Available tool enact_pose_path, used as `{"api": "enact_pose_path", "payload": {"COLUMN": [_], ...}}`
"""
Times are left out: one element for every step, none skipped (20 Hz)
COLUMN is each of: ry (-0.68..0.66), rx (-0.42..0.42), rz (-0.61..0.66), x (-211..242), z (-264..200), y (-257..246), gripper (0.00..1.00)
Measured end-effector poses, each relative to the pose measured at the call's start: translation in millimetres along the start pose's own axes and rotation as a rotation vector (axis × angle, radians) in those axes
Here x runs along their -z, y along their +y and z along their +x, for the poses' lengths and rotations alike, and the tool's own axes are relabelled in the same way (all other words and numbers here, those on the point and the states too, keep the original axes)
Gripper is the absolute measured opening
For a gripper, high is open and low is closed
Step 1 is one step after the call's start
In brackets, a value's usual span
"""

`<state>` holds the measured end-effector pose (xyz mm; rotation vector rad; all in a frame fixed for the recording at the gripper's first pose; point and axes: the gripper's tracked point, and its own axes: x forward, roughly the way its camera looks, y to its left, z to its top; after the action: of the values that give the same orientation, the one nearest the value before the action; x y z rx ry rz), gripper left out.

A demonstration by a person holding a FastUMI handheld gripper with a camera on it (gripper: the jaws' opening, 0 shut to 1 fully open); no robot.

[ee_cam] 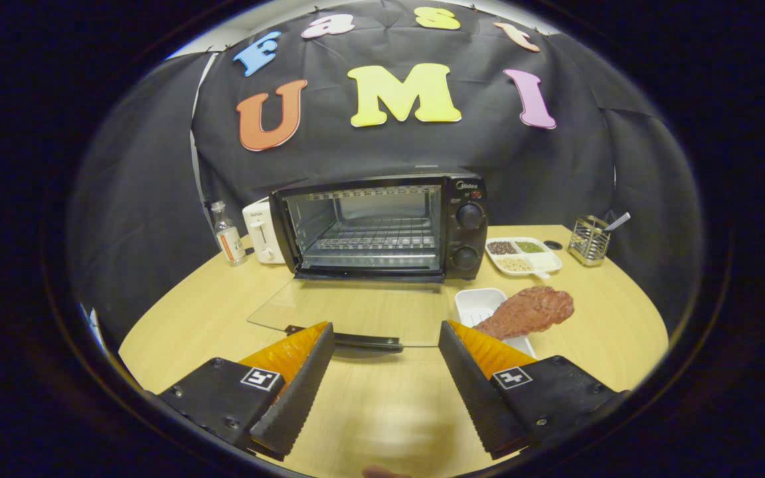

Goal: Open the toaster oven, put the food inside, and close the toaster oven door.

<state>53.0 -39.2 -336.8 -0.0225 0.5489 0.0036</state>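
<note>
Two fingers of tongs spread wide, holding nothing, above desk. Oven at 12 o'clock, door down flat. Drumstick at 1 o'clock on tray.

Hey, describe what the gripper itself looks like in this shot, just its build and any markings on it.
The gripper has two wedge-shaped fingers with ribbed, serrated inner faces. Each finger is mounted on a dark angular block fastened with small screws. Each block carries a square black-and-white fiducial marker on its top face. No cables are visible.
</note>
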Motion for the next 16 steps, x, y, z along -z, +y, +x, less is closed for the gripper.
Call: {"api": "enact_pose_path", "payload": {"ry": [0.004, 0.007, 0.010, 0.019, 0.025, 0.032, 0.041, 0.042, 0.042, 0.059, 0.073, 0.087, 0.105, 0.128, 0.152, 0.179], "rx": [0.003, 0.007, 0.013, 0.026, 0.031, 0.036, 0.042, 0.050, 0.053, 0.043, 0.042, 0.034, 0.016, -0.006, -0.032, -0.066], "rz": [-0.005, -0.008, -0.006, -0.005, -0.009, -0.015, -0.014, -0.005, 0.007, 0.018, 0.029, 0.032, 0.040, 0.064, 0.091, 0.123], "x": [-3.5, -6.3, -11.0, -14.0, -18.2, -20.1, -23.0, -25.6, -30.7, -31.1, -33.0, -35.1, -36.2, -35.8, -35.3, -32.8], "z": [-3.2, -5.3, -6.7, -7.0, -8.2, -9.8, -12.0, -13.8, -14.3, -13.0, -11.2, -10.5, -8.1, -3.8, 1.2, 5.9], "y": [-11.9, -25.4, -39.3, -54.2, -68.2, -81.2, -95.7, -110.4, -123.5, -133.6, -144.8, -155.0, -161.6, -166.5, -170.9, -173.5], "gripper": [1.00, 1.00, 1.00, 1.00, 1.00, 1.00, 1.00, 1.00, 1.00, 1.00, 1.00, 0.99, 0.97, 0.93, 0.91, 0.87]}}
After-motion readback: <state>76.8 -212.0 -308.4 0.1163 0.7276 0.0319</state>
